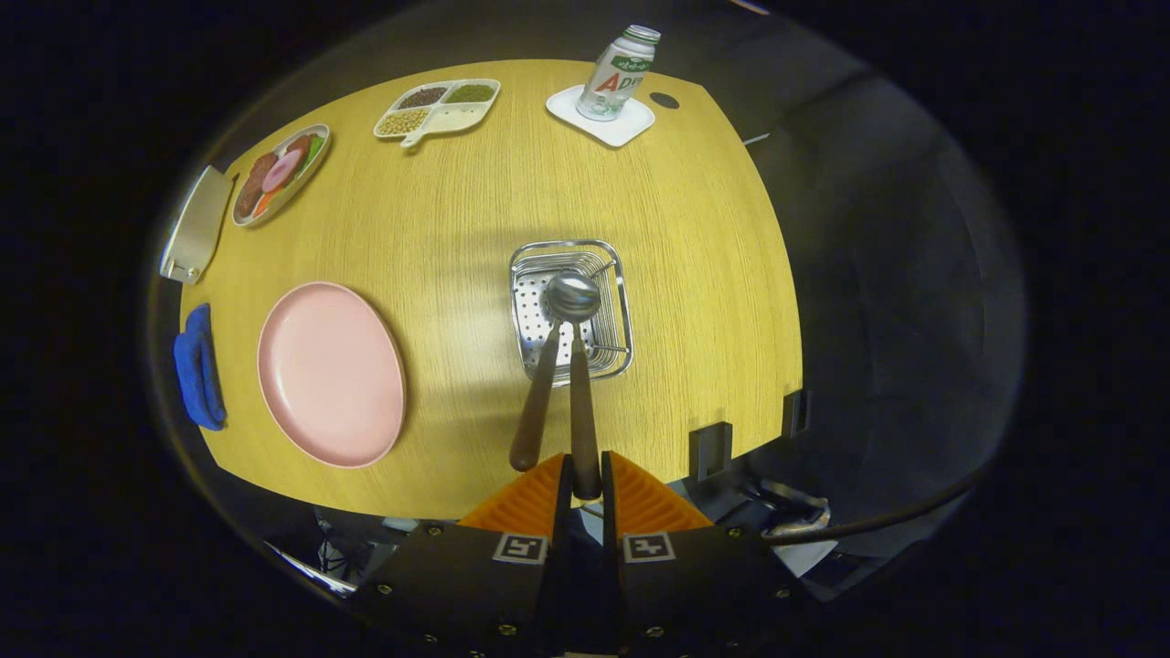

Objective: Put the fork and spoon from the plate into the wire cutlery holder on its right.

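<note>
Wire cutlery holder point(571, 309) mid-frame on the bench point(475, 228), plate point(331, 372) to its left, spoon point(578, 384) over the holder, handle pinched between the tongs point(585, 480), fork point(539, 402) alongside, bottle point(619, 75) upper right.

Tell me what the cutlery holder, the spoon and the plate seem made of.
Cutlery holder: polished metal, likely steel; shiny wire rim, perforated floor.
Spoon: mirror-bright metal bowl on a brown handle, maybe wood; the hand-held gripper is shut on that handle.
Plate: matte pink, ceramic or plastic; cannot tell which.
</note>
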